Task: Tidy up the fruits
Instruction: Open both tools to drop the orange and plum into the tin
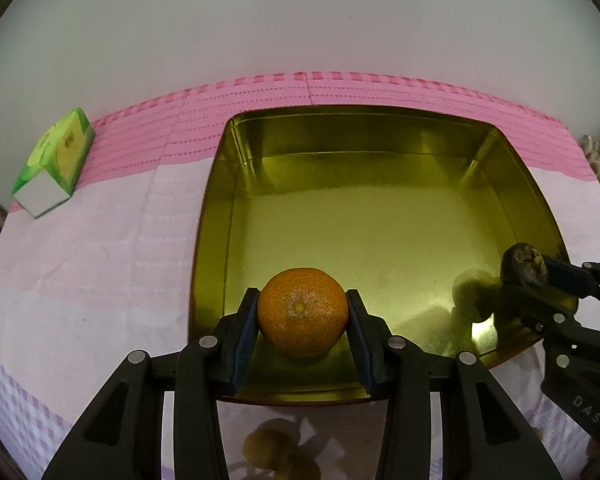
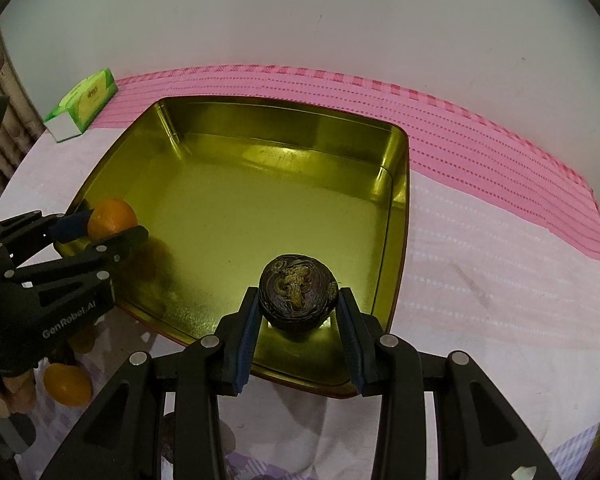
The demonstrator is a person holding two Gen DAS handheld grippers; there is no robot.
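Orange (image 1: 302,312) stem-scar facing camera, clamped in left tongs (image 1: 302,320)

A pink cloth-covered table (image 2: 480,232) bears a gold tin tray (image 2: 398,216), a green box (image 2: 85,104) and loose fruit (image 2: 67,384).

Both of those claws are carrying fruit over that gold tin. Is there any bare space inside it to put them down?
Plenty. The gold tin's floor is bare from its far wall down to the near edge. It is crowded only at the near corners, where the left gripper holds the orange and the right gripper holds the dark purple fruit.
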